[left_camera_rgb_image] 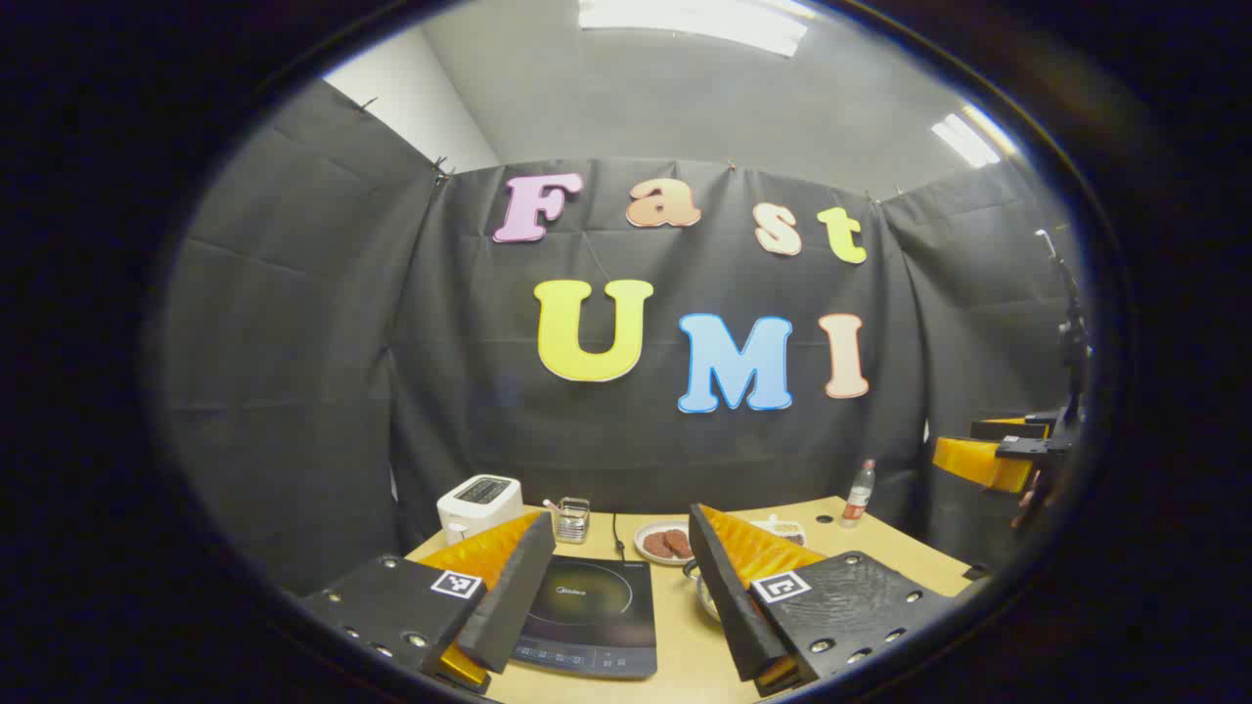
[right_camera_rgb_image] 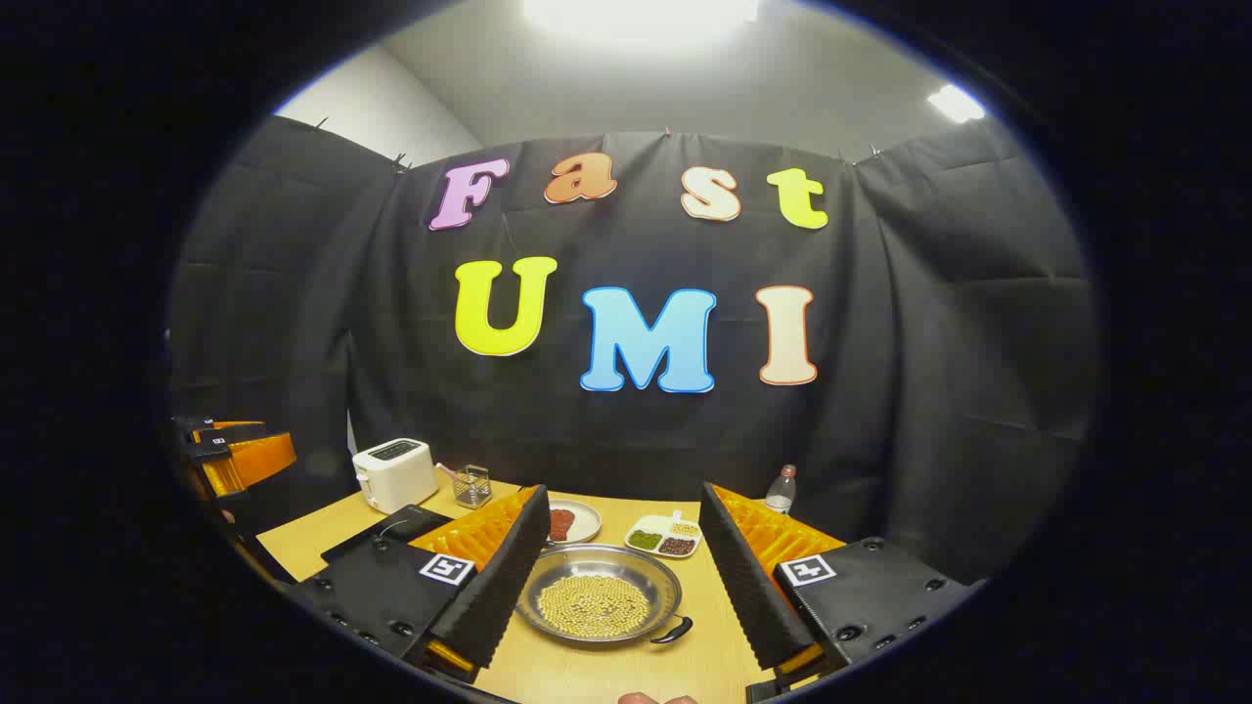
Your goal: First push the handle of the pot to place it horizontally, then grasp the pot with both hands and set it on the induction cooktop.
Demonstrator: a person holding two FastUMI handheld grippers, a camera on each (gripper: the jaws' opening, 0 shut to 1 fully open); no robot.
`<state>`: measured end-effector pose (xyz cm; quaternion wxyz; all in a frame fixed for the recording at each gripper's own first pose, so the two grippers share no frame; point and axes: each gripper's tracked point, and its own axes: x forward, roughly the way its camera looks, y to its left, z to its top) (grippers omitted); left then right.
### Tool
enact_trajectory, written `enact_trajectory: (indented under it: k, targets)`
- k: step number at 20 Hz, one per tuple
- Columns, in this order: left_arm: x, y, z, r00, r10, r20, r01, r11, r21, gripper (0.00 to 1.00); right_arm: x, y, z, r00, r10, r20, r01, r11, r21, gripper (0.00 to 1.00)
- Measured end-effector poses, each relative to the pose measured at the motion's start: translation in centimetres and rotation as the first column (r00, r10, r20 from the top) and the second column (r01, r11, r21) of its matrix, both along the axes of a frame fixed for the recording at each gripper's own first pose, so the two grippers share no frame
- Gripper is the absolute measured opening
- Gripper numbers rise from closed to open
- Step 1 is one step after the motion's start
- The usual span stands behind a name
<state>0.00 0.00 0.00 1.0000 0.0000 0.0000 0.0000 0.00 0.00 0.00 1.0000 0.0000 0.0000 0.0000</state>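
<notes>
pot [right_camera_rgb_image: 599, 604] right of the induction cooktop [left_camera_rgb_image: 592, 614], black handle [right_camera_rgb_image: 673, 632] toward the near right; both hand-held grippers [left_camera_rgb_image: 614, 606] [right_camera_rgb_image: 621, 587] open, empty.

No legible text on any item

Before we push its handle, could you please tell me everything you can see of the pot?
The pot is a shallow, round pan of shiny metal, like steel, sitting flat on the wooden table. It holds a layer of small yellowish beans. A short black handle sticks out at its near right rim. Seen from the right gripper, it lies between the open fingers, untouched. In the left gripper view only its rim peeks out beside the cooktop.
</notes>
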Motion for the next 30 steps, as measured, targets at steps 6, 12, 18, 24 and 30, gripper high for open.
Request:
enact_trajectory:
  k: [6, 12, 18, 24, 30]
  targets:
    - [0.0, 0.0, -0.3, 1.0, -0.015, -0.001, 0.015, 0.999, 0.036, 0.78, -1.5, -1.6, -1.1, 0.998, -0.056, -0.03, 0.057, 0.998, 0.037, 0.96]
    - [-0.2, 0.0, -0.6, 1.0, -0.029, -0.003, 0.029, 0.999, 0.029, 0.84, -2.0, -1.6, -1.1, 0.998, -0.059, -0.038, 0.061, 0.998, 0.03, 0.97]
    - [0.1, 0.5, -1.8, 0.999, -0.038, -0.019, 0.038, 0.999, 0.017, 0.8, -1.8, -1.1, -1.4, 0.997, -0.056, -0.051, 0.058, 0.998, 0.03, 0.97]
    - [0.4, 1.4, -2.3, 0.999, -0.04, -0.024, 0.04, 0.999, 0.007, 0.79, -1.0, 0.5, -2.1, 0.995, -0.028, -0.096, 0.03, 0.999, 0.017, 0.96]
    - [0.8, 3.0, -3.7, 0.998, -0.036, -0.045, 0.036, 0.999, -0.003, 0.84, -0.1, 3.3, -3.9, 0.981, 0.036, -0.193, -0.037, 0.999, -0.002, 0.97]
